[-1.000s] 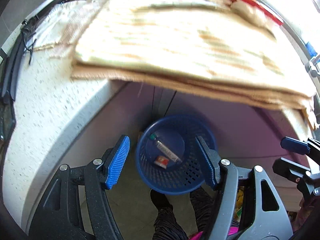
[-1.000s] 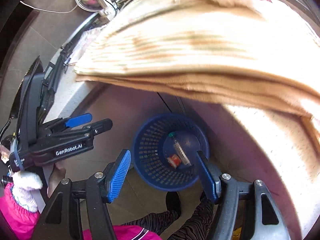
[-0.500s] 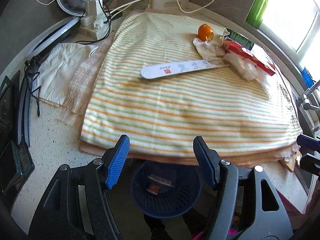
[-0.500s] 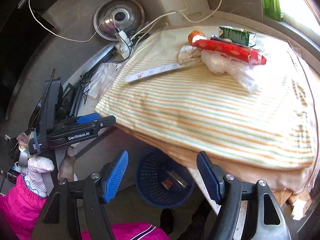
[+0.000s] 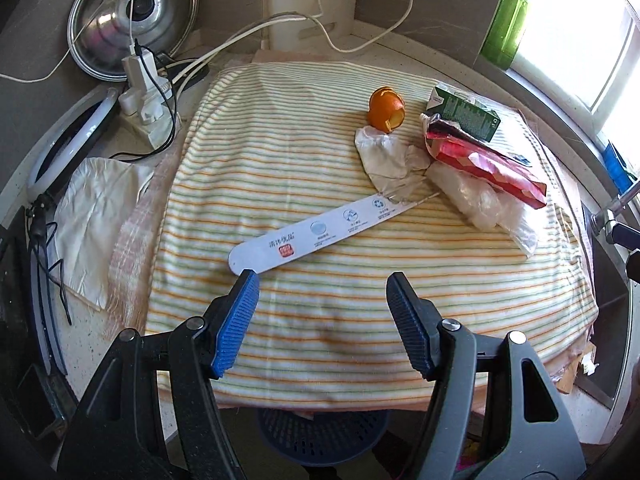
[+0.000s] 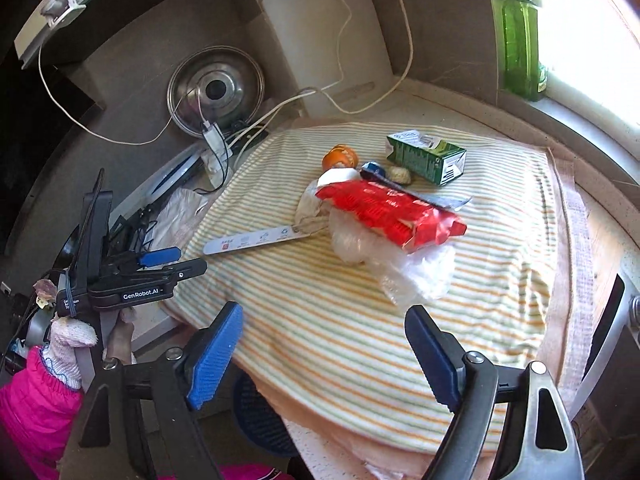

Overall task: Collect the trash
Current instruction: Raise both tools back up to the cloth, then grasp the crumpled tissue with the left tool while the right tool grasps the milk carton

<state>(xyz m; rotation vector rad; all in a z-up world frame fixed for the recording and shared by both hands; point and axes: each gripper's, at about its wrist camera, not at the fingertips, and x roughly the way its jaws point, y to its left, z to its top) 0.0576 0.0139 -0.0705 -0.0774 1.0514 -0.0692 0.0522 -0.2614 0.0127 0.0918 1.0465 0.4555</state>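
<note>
Trash lies on a striped cloth [image 5: 320,312] on the counter: a long white wrapper strip [image 5: 320,236], orange peel [image 5: 386,110], crumpled tissue [image 5: 384,152], a red snack packet [image 5: 488,164], clear plastic [image 5: 484,204] and a green carton [image 5: 464,114]. The same items show in the right wrist view: strip [image 6: 256,240], red packet [image 6: 392,212], carton [image 6: 428,156]. My left gripper [image 5: 322,292] is open and empty, just short of the strip's near end. My right gripper [image 6: 324,328] is open and empty over the cloth's front. A blue basket [image 5: 324,436] sits below the counter edge.
A pot lid [image 5: 132,16], a power strip with cables [image 5: 148,108] and a white cloth [image 5: 96,208] lie at the left. A green soap bottle [image 6: 520,36] stands by the window. A sink edge [image 5: 612,256] is at the right.
Both grippers have risen from over the blue basket below the counter to above the striped cloth. The trash on the cloth has come into full view. Both stay open.
</note>
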